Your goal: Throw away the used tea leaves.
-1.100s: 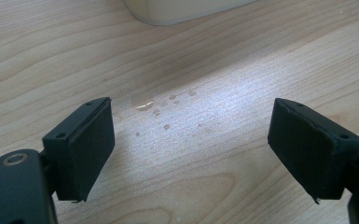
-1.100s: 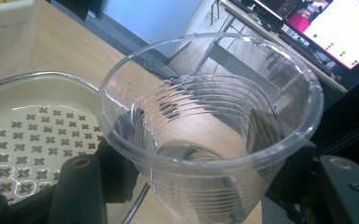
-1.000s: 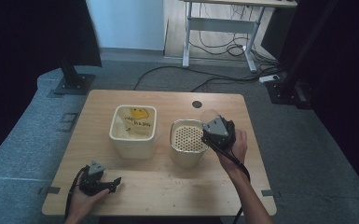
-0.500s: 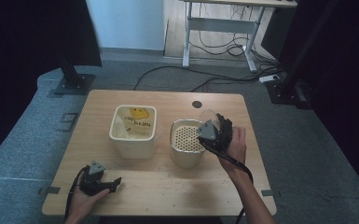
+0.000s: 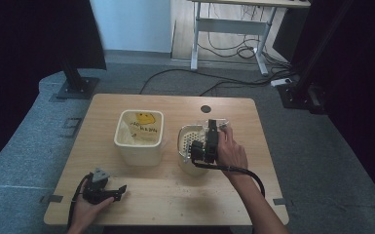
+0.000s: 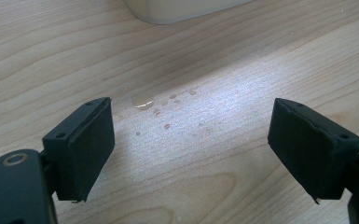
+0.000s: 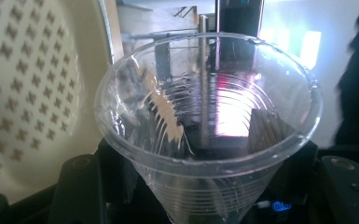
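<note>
High view, desk (image 5: 175,204): wooden, carrying a cream square tub (image 5: 140,136) with a yellow smiley inside and, just beside it, a perforated cream basket (image 5: 190,146).
High view, right claw (image 5: 209,141): held over the basket's right part, the clear cup (image 5: 220,126) at its far end, tipped on its side.
High view, left claw (image 5: 118,191): resting low at the near left corner of the desk, well apart from both containers.
Left gripper view, left claw (image 6: 186,149): jaws spread wide, nothing between them (water droplets (image 6: 154,109) on the wood beyond).
Right gripper view, right claw (image 7: 200,196): clamped around the cup's (image 7: 210,130) ribbed base, mouth facing away; the basket's (image 7: 23,93) perforated wall is at the left.
</note>
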Demonstrator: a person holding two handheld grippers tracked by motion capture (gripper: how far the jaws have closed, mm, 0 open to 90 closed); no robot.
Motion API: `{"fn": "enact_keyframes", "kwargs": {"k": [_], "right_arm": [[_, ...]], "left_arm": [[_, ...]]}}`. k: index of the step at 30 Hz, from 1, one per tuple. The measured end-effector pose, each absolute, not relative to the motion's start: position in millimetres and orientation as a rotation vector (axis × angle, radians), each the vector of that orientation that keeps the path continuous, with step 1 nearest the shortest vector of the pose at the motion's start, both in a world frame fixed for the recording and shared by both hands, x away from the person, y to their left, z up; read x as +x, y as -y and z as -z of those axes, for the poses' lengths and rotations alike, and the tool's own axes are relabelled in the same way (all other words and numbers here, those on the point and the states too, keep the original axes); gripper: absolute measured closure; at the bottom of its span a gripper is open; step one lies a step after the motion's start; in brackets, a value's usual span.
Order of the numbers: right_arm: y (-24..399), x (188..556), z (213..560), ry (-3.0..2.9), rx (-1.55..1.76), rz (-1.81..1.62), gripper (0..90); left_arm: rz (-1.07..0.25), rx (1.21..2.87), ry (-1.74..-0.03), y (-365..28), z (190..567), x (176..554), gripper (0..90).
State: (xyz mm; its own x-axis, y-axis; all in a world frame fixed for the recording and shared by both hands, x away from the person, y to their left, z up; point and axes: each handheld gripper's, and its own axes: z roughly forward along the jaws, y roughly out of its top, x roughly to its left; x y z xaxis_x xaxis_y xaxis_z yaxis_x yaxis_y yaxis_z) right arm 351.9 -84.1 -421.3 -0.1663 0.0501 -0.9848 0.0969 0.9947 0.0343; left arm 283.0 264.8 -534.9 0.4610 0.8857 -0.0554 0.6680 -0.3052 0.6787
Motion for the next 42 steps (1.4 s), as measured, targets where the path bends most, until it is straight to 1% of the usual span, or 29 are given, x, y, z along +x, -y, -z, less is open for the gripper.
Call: {"fn": "enact_keyframes", "kwargs": {"k": [5, 13, 21, 26, 31, 32, 34, 35, 39, 42], "right_arm": [[78, 352, 435, -1.655, -0.138, 0.279, 37.0], [74, 351, 442, -1.551, -0.305, 0.403, 36.8], [77, 354, 452, -1.565, -0.31, 0.432, 36.8], [77, 355, 450, -1.542, -0.336, 0.455, 36.6], [78, 356, 439, -1.625, -0.185, 0.316, 36.4], [81, 357, 428, -1.712, -0.024, 0.167, 36.4], [82, 358, 426, -1.728, 0.03, 0.116, 36.5], [87, 359, 419, -1.79, 0.164, -0.019, 36.5], [94, 359, 414, -1.863, 0.328, -0.21, 36.5], [108, 360, 407, -1.936, 0.607, -0.539, 36.5]], "left_arm": [[-0.437, 2.074, -1.289, -265, 535, 283, 14.7], [-0.436, 2.074, -1.29, -265, 535, 283, 14.7], [-0.436, 2.074, -1.291, -265, 535, 283, 14.7], [-0.437, 2.074, -1.291, -265, 535, 283, 14.7], [-0.436, 2.071, -1.293, -266, 534, 283, 14.7], [-0.438, 2.071, -1.293, -267, 534, 283, 14.7], [-0.438, 2.071, -1.293, -267, 534, 283, 14.7], [-0.438, 2.071, -1.292, -266, 535, 283, 14.7], [-0.438, 2.073, -1.29, -266, 534, 283, 14.7], [-0.44, 2.073, -1.292, -265, 535, 283, 14.7]]}}
